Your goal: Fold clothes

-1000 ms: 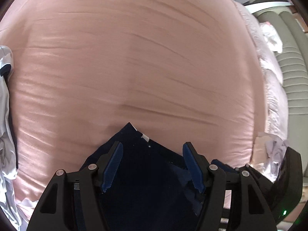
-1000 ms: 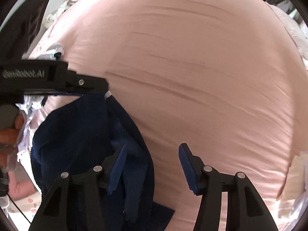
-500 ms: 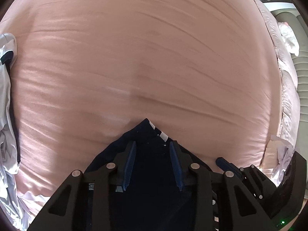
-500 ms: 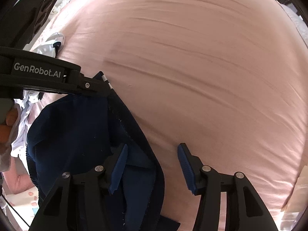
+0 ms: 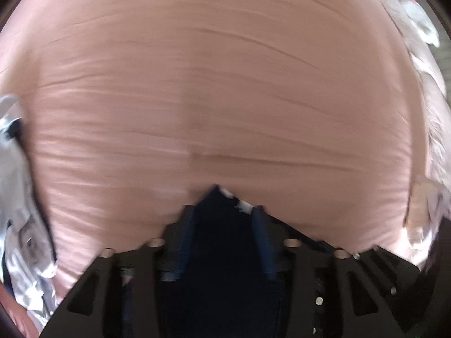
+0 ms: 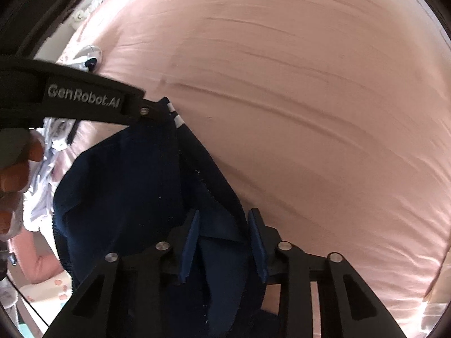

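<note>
A navy garment (image 6: 126,186) lies bunched on the pink bedsheet (image 6: 310,112). Its corner with white tags (image 5: 217,194) pokes out between my left gripper (image 5: 224,214) fingers. Those jaws are opening with the dark cloth between them, and a wide gap shows between the pads. In the right wrist view the left gripper (image 6: 157,111) reaches in from the left, its tip at that tagged corner (image 6: 174,115). My right gripper (image 6: 224,219) points down over a fold at the garment's right edge. Its jaws are closing with navy fabric between the blue pads (image 6: 190,233).
The pink sheet (image 5: 225,84) fills most of both views. Pale crumpled clothes (image 5: 17,197) lie at its left edge, and a quilted pink cover (image 5: 428,90) lies on the right. A person's hand (image 6: 14,169) holds the left gripper's handle.
The left jaws narrowed over the garment corner and have now widened again, and the gripper slid further out over the sheet. The right jaws have narrowed around the navy fold.
</note>
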The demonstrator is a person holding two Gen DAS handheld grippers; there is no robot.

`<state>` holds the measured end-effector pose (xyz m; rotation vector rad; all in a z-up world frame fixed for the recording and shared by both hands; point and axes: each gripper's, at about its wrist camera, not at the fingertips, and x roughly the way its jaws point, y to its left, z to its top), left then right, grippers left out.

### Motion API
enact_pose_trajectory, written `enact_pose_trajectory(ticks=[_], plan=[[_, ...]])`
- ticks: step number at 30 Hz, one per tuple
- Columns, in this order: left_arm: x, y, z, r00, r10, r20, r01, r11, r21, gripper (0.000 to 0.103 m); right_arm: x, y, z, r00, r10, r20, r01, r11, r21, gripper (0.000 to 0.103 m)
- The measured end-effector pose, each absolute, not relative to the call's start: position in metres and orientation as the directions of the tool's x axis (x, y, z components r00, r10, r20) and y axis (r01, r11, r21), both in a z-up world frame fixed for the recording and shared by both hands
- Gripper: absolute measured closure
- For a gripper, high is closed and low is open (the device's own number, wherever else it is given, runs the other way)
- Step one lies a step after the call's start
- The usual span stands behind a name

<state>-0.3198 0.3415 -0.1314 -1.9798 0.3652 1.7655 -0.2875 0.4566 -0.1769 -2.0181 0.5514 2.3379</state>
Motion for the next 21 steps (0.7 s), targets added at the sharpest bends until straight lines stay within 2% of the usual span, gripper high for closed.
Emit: enact_pose_trajectory(ticks=[6,11,16,21], plan=[[-0.299,0.36,-0.134,0.062,0.066,-0.996,-0.612,-0.785,-0.09,0.046,-0.281,0.456,-0.173,-0.181,-0.225,-0.957,-0.183,-0.949,0.258,0.069],[-0.298,0.341,-0.134,0.048,0.115,-0.992,-0.592,-0.797,-0.121,0.047,-0.276,0.455,-0.172,-0.184,-0.202,-0.962,-0.173,-0.957,0.234,0.069],[-0.285,0.353,-0.128,-0.002,0.121,-0.993,-0.576,-0.812,-0.098,0.065,-0.274,0.451,-0.169,-0.188,-0.162,-0.969,-0.163,-0.967,0.194,0.069],[-0.264,0.354,-0.127,-0.052,0.124,-0.991,-0.584,-0.809,-0.071,0.071,-0.269,0.452,-0.167,-0.211,-0.143,-0.967,-0.179,-0.967,0.182,0.068]])
